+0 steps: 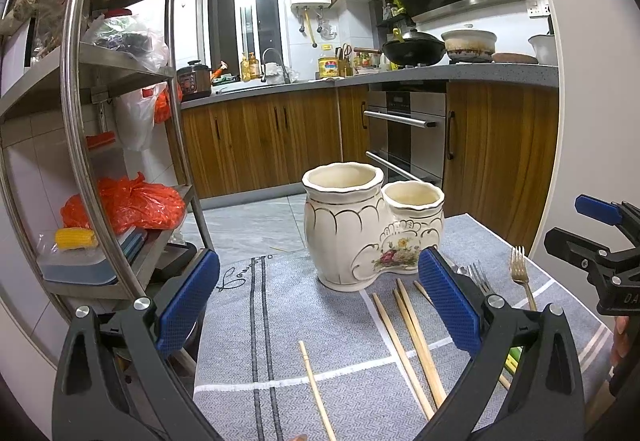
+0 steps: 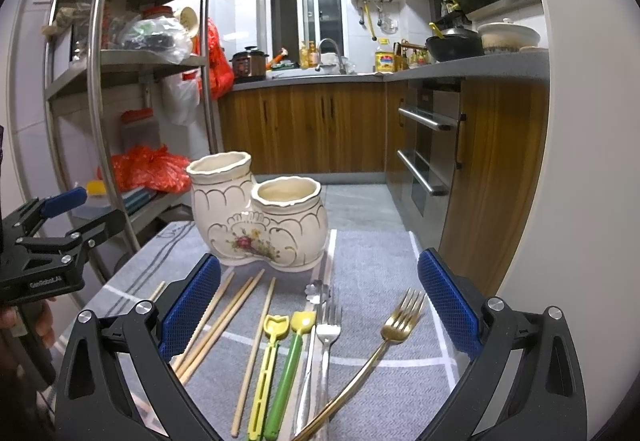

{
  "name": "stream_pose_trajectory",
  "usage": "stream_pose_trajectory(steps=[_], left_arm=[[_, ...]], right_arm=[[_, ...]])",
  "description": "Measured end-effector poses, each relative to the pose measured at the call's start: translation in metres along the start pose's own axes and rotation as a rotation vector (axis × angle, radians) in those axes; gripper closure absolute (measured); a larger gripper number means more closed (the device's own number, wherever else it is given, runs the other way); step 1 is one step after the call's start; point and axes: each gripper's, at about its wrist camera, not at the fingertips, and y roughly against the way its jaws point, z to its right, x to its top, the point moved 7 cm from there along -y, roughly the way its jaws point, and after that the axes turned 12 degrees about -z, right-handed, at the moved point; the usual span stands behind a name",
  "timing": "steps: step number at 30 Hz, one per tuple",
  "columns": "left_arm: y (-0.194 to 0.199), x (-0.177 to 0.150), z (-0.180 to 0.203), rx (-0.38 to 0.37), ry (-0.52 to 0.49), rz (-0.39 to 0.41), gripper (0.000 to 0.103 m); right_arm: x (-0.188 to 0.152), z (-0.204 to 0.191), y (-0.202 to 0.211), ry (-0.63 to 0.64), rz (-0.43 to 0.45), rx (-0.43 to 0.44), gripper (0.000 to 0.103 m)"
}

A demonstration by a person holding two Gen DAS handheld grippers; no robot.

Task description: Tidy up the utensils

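A cream ceramic double-pot utensil holder [image 1: 360, 225] [image 2: 256, 217] stands on the grey mat, both pots empty. Several wooden chopsticks [image 2: 224, 321] [image 1: 412, 345] lie in front of it. Beside them lie a yellow fork-shaped utensil [image 2: 268, 357], a green one [image 2: 290, 365], a silver fork [image 2: 327, 333], a flower-ended metal utensil [image 2: 316, 291] and a gold fork [image 2: 384, 341] [image 1: 520, 269]. My left gripper [image 1: 320, 305] is open and empty above the chopsticks. My right gripper [image 2: 320, 305] is open and empty above the forks.
A steel shelf rack [image 1: 72, 113] with bags and boxes stands left of the table. Wooden cabinets and an oven [image 2: 428, 153] are beyond the table's far edge. The mat [image 1: 280, 321] covers the tabletop.
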Motion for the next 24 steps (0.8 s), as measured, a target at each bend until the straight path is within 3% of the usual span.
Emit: stream_pose_trajectory(steps=[24], left_arm=[[-0.0001, -0.0014, -0.0007, -0.004, 0.004, -0.003, 0.005]], right_arm=[[-0.0003, -0.0003, -0.0010, 0.004, -0.002, -0.002, 0.005]])
